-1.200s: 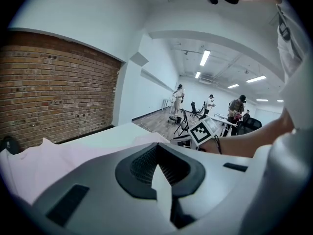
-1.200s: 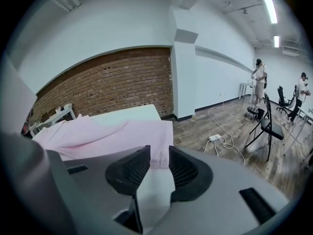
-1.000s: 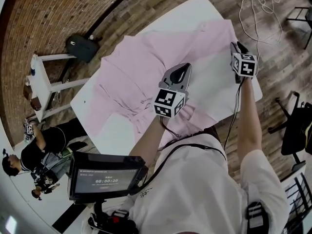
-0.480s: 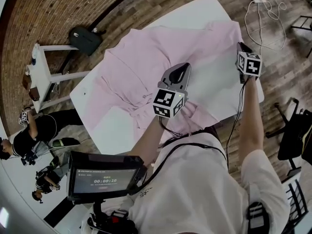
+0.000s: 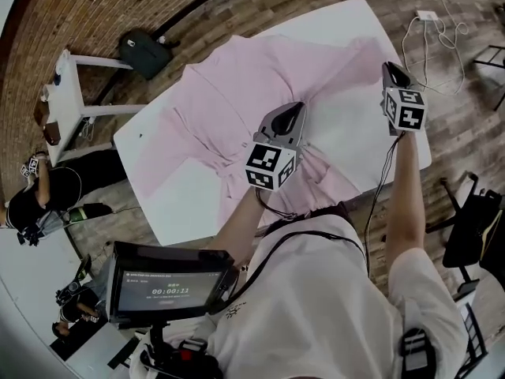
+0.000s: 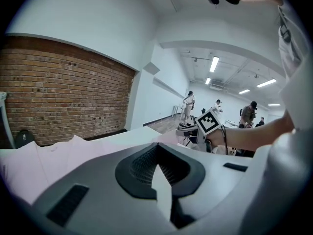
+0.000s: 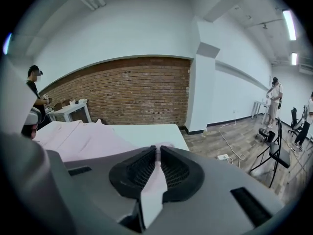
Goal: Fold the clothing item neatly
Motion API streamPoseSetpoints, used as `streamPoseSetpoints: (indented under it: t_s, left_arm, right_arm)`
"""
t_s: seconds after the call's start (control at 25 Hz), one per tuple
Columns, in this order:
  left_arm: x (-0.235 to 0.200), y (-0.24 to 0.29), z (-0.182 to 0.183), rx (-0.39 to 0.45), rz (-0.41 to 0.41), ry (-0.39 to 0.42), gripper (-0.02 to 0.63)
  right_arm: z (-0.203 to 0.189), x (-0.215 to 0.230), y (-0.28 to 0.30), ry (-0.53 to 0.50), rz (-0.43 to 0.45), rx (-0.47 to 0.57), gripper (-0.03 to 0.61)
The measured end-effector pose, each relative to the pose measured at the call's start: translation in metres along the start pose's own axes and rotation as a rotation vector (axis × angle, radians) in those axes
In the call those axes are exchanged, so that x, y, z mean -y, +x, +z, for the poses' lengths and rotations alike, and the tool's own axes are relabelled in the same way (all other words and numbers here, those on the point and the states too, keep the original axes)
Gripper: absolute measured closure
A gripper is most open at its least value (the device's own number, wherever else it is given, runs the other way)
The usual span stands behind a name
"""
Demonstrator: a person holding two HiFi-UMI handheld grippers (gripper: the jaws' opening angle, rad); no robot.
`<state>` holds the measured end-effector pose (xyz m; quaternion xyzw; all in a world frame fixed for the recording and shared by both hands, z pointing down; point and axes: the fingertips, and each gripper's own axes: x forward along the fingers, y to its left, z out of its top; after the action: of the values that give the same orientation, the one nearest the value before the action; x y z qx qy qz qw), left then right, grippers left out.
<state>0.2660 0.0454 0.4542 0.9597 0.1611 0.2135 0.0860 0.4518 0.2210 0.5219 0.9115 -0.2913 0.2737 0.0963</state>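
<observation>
A pink shirt (image 5: 237,93) lies spread over the white table (image 5: 347,18). My left gripper (image 5: 292,115) hovers over the shirt's near hem, where the cloth is bunched. Its jaws are shut (image 6: 157,151) with a pale strip of the shirt pinched between them. My right gripper (image 5: 390,69) is at the shirt's right corner, raised off the table. Its jaws (image 7: 157,153) have just been closing and now grip pink fabric, which runs back between the pads. The right gripper's marker cube (image 6: 209,122) shows in the left gripper view.
On the wooden floor lie a black bag (image 5: 146,52) beyond the table and a cable with a socket (image 5: 428,16) at the right. A white side table (image 5: 67,85) stands at the left, near people (image 5: 39,192). A black chair (image 5: 473,227) is at the right.
My right gripper has closed on the shirt's right corner and risen with it, drawing the cloth taut. My left gripper has shifted a little across the table with the hem.
</observation>
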Motion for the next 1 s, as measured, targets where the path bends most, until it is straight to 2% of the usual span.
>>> streamPoseSetpoints:
  t_s: [0.28,0.56,1.0]
  left_arm:
    - [-0.017,-0.039,-0.003,0.04,0.047,-0.018,0.612]
    - [-0.031,-0.071,-0.006,0.07,0.08,-0.028,0.612]
    - [-0.072,-0.137,-0.018,0.114,0.207,-0.074,0.612]
  right_arm:
    - [0.035,-0.053,-0.005,-0.096,0.053,0.047,0.54]
    - [0.053,-0.107,-0.007,-0.159,0.113,0.073,0.54]
    - [0.081,-0.24,0.004,-0.268,0.299,0.107,0.54]
